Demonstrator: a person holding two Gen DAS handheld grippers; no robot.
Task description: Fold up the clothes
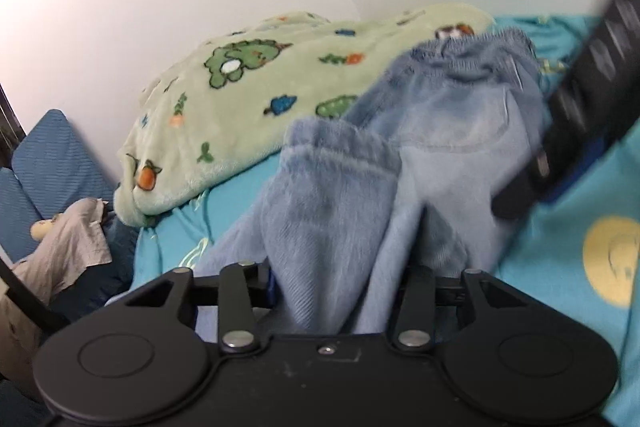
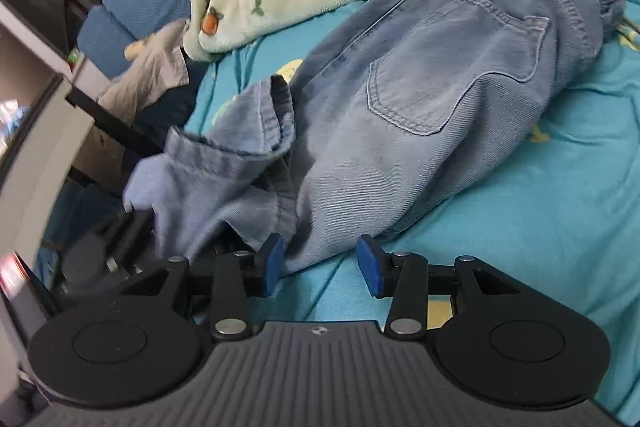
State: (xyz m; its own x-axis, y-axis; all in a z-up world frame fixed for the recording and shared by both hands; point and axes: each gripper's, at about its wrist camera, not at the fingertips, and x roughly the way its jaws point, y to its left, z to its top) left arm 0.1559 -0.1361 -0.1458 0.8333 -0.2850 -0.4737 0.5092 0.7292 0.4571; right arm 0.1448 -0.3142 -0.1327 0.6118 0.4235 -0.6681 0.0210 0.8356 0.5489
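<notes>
A pair of light blue jeans (image 2: 440, 75) lies on the turquoise bed sheet (image 2: 540, 207), waistband far, back pocket up. In the left wrist view the jeans (image 1: 340, 211) fill the gap of my left gripper (image 1: 336, 291), which is shut on a bunched, lifted leg end; its pads are hidden by the cloth. My right gripper (image 2: 320, 265) is open, its blue pads (image 2: 370, 265) either side of the jeans' near edge, holding nothing. The right gripper also shows in the left wrist view (image 1: 560, 147) at the right, beside the jeans.
A green cartoon-print blanket (image 1: 260, 95) is heaped at the back against the white wall. Blue pillows (image 1: 52, 163) and a grey cloth (image 1: 72, 247) lie left, off the bed edge. A dark bed-frame bar (image 2: 116, 127) and furniture stand at left.
</notes>
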